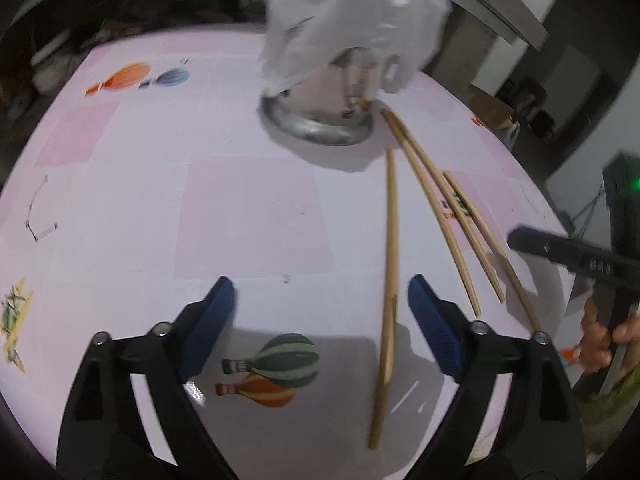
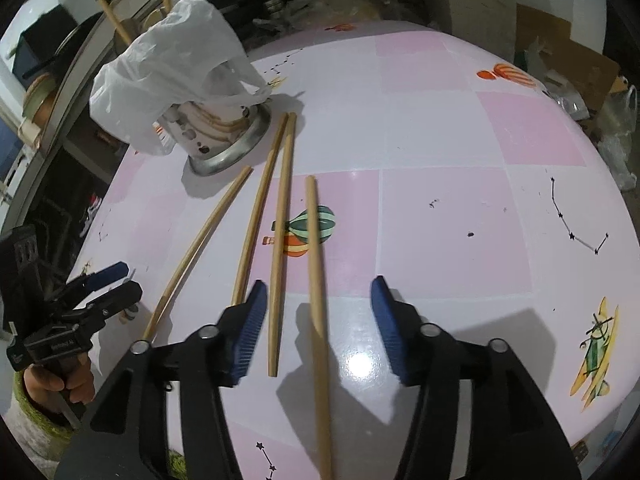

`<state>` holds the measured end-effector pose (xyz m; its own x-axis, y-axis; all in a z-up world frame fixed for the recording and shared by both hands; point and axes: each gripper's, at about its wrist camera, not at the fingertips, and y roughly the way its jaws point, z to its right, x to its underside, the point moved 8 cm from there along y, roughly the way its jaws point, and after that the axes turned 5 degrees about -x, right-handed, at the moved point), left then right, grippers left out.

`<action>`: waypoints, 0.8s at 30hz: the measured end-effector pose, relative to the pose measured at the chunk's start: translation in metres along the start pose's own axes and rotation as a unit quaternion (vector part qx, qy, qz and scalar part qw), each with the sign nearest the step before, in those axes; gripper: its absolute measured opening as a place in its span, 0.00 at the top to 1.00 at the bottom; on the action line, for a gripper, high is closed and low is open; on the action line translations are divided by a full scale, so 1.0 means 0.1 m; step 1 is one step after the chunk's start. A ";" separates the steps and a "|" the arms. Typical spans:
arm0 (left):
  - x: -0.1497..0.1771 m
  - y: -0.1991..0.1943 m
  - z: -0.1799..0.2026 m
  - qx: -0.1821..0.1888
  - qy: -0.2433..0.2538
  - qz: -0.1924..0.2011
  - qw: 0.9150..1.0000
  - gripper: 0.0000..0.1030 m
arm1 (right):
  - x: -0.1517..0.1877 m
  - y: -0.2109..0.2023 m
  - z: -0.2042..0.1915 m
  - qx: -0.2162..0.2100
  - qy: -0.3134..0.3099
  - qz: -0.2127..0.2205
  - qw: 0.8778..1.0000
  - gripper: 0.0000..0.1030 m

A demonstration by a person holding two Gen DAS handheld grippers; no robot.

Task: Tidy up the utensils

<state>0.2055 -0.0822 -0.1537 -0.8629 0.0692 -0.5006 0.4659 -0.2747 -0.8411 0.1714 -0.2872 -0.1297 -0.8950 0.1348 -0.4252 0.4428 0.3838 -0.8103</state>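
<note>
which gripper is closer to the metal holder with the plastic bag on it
Hard to call; neither is close. The left gripper and right gripper both hang over the chopsticks' near ends, well short of the holder.

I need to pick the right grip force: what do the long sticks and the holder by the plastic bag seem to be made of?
Chopsticks: likely bamboo or wood, matte pale tan, slim and uniform. Holder: probably metal, its base rim shiny silver-grey and reflective. Bag: thin translucent white plastic, crinkled.

Bench (image 2: 440, 128): pale lilac-white with pink squares; printed with striped hot-air balloons in green, orange and blue, a yellow-green aeroplane, and black star constellations.
Chopsticks (image 2: 280, 240): plain tan wood, unpatterned.
Utensil holder (image 2: 224, 148): shiny silver metal base, perforated wall.
Plastic bag (image 2: 168, 72): translucent white.
Right hand-held gripper (image 2: 318, 328): black frame, blue ribbed pads.
Left hand-held gripper (image 1: 320, 328): same colours.
</note>
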 end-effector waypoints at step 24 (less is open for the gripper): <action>-0.01 0.04 -0.05 0.062 -0.034 0.015 0.997 0.08 | 0.04 0.14 -0.08 -0.038 0.008 0.000 0.999 0.22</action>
<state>0.2096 -0.0783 -0.1581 -0.8619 -0.0045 -0.5070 0.4677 -0.3933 -0.7916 0.1737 -0.2737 -0.1391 -0.8959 0.1499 -0.4183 0.4384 0.4514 -0.7772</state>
